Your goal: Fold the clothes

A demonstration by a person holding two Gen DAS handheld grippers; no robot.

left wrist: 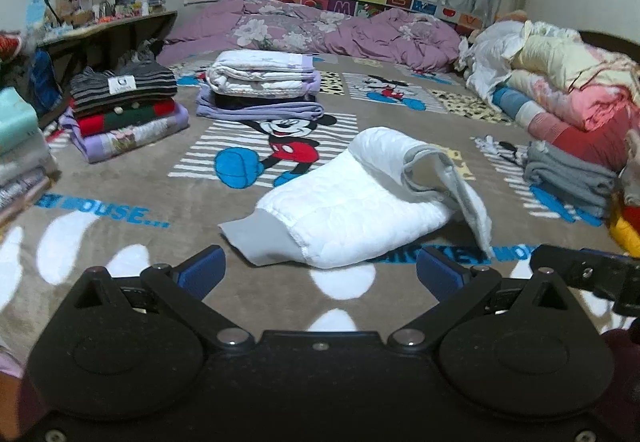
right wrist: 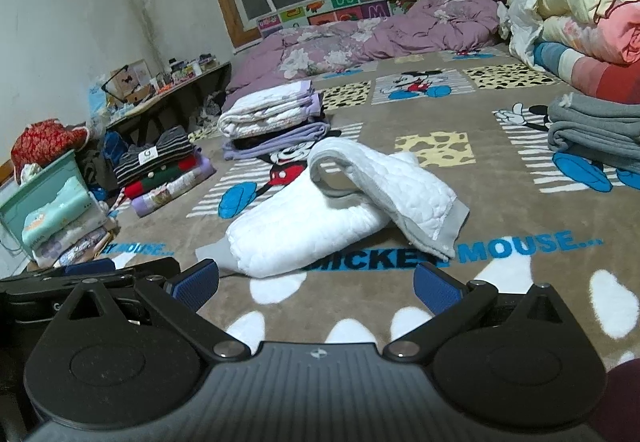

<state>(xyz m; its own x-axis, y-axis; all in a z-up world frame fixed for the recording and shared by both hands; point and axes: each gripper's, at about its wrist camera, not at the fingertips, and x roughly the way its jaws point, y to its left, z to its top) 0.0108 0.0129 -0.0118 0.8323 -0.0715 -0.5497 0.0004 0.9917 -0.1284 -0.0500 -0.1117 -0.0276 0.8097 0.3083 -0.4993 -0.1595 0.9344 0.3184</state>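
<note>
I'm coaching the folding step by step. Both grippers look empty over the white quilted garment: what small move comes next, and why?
Probably bring the right gripper forward to pinch the grey-trimmed flap of the white quilted garment. That flap arches up and droops unevenly over the body instead of lying flat. Both grippers, including the left gripper, are open and hold nothing.
</note>
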